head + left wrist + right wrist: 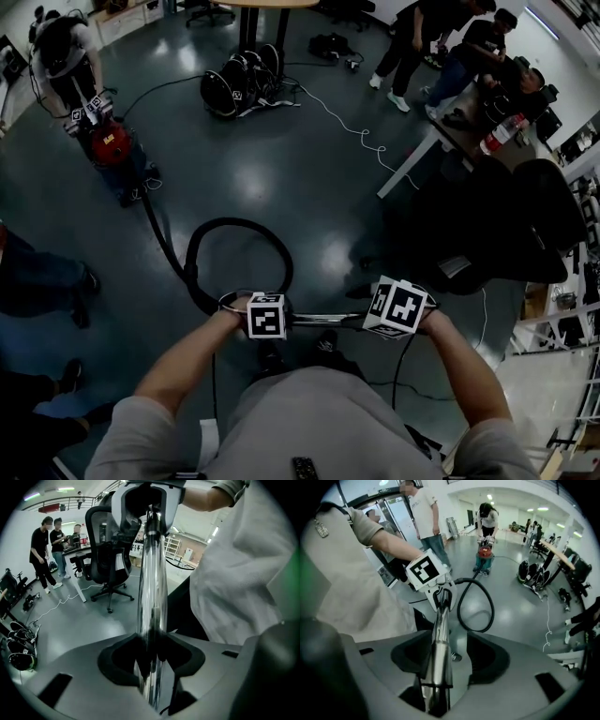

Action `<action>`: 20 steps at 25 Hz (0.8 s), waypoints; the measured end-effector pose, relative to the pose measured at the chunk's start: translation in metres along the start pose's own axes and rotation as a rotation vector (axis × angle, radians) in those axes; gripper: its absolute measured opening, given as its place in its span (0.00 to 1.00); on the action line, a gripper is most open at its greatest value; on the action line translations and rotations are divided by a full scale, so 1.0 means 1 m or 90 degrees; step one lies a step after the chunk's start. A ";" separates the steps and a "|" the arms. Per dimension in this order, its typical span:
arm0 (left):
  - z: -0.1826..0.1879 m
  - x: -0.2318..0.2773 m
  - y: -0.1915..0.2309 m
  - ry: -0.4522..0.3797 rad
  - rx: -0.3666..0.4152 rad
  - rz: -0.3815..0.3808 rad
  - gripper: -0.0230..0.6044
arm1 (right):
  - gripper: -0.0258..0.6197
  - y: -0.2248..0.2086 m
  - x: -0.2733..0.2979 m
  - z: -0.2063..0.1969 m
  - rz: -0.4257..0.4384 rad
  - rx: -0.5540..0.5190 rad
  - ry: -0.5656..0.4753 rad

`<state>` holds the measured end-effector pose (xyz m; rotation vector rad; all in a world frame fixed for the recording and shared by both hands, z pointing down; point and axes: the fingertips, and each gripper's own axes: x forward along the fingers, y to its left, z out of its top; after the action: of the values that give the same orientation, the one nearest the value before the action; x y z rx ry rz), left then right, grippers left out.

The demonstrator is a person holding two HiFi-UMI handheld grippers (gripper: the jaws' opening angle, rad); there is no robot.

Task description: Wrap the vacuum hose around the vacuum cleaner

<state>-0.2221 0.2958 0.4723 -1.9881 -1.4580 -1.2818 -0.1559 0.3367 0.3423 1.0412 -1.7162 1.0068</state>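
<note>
The red vacuum cleaner [112, 145] stands on the floor at the far left, also visible far off in the right gripper view [485, 552]. Its black hose [239, 221] runs across the floor in one loop [491, 603] up to a chrome wand [323, 321], which hangs level in front of me. My left gripper [286, 321] is shut on the wand [152, 573] at its hose end. My right gripper [367, 319] is at the other end. There the wand [440, 639] lies between the jaws against one pad, with a gap at the other.
Another person [66, 56] bends over the vacuum cleaner. A black office chair [525, 225] and a white table [422, 150] with people around it stand to the right. A white cable [361, 131] snakes over the floor, black gear [239, 80] lies beyond the loop, and someone's legs [37, 281] are at the left edge.
</note>
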 end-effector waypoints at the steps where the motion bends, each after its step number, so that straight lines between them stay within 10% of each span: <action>1: 0.000 -0.001 0.003 -0.002 -0.005 0.005 0.30 | 0.37 -0.006 -0.010 0.003 -0.023 0.007 -0.020; 10: 0.008 -0.002 0.027 -0.027 -0.043 0.032 0.30 | 0.37 -0.070 -0.093 0.001 -0.320 0.020 -0.139; 20: 0.028 -0.010 0.077 -0.035 -0.123 0.092 0.30 | 0.37 -0.135 -0.166 0.004 -0.448 0.092 -0.366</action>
<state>-0.1414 0.2792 0.4655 -2.2242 -1.2277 -1.3581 0.0141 0.3271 0.2123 1.9871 -1.5023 0.3891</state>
